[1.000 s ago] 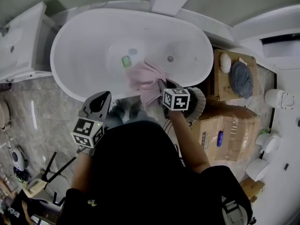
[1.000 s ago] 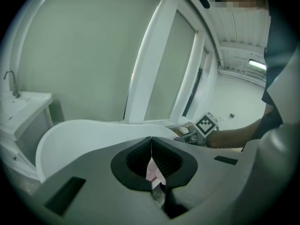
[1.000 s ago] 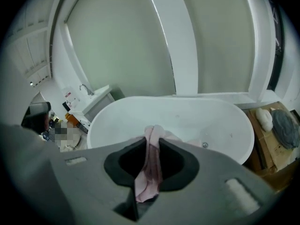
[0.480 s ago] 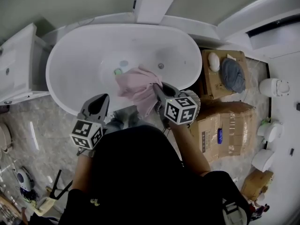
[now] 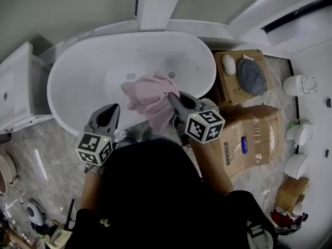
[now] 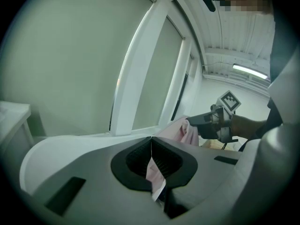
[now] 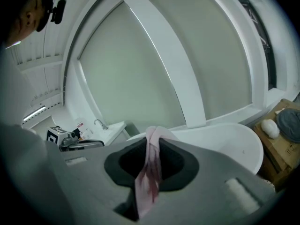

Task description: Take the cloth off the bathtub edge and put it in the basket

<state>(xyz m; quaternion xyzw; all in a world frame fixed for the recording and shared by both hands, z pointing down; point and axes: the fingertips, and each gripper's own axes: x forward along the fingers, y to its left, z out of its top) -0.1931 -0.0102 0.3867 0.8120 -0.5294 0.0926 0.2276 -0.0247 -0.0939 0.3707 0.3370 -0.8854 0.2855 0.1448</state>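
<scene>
Marble-floored bathroom with a white tub below. The right gripper has its fingers clamped on the pink cloth, which hangs bunched above the tub's near side. The left gripper hovers beside it, fingers together with nothing between them.

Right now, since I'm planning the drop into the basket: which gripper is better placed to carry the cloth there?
Right. The right gripper has its jaws shut on the pink cloth, held above the bathtub, with the basket rim just beside it. The left gripper is shut and empty.
</scene>
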